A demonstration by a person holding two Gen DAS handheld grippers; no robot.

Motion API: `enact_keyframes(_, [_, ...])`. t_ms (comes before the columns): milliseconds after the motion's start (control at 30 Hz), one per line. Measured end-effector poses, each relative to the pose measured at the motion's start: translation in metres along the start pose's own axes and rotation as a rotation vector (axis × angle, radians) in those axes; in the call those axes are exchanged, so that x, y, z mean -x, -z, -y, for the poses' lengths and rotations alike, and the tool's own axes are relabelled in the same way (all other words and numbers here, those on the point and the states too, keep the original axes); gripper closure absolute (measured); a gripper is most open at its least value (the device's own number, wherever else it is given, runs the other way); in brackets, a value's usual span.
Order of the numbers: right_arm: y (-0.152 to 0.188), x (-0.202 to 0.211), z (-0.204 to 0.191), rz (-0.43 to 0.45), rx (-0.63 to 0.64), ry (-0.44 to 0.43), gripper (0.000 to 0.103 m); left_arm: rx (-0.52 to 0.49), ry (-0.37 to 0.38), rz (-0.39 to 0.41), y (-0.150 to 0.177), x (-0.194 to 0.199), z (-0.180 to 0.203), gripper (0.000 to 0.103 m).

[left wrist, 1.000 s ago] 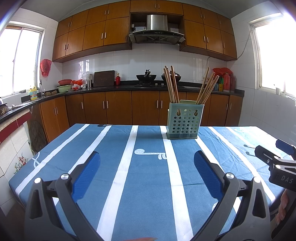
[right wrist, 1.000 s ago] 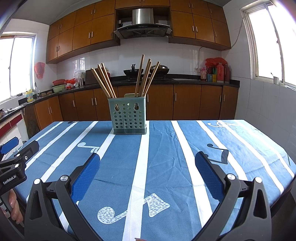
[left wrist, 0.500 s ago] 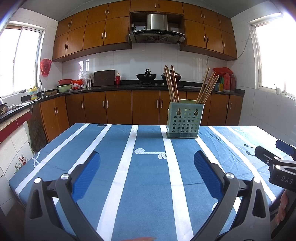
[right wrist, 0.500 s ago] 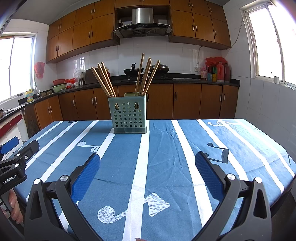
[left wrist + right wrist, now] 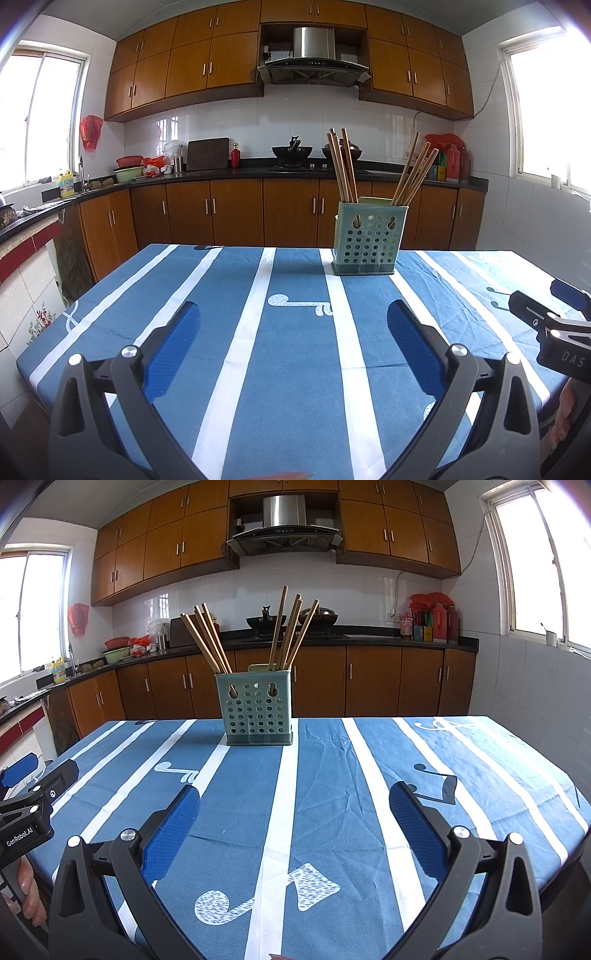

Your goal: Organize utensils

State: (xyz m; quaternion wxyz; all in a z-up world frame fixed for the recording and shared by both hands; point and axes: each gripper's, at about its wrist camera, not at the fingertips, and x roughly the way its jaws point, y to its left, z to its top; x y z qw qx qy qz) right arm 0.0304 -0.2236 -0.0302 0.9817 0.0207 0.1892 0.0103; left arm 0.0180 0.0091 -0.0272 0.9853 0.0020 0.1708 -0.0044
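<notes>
No change from earlier frames. Both hand-held grippers, left (image 5: 291,325) and right (image 5: 291,808), gape wide, empty. Green perforated plastic chopstick holder (image 5: 257,712) at 12 o'clock. Labels: "GenRobot.AI", "DAS".

Left gripper (image 5: 293,317) fingers spread wide, right gripper (image 5: 294,798) likewise — both empty, level

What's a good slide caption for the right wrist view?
Open right gripper faces a green perforated plastic caddy of wooden chopsticks.
</notes>
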Motion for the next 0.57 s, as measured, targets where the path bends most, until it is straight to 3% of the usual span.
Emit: enact_keyframes(567, [0.0004, -0.0001, 0.0001, -0.001, -0.002, 0.000, 0.002, 0.006, -0.002, -0.004, 0.0032, -0.0015, 0.0010, 0.004])
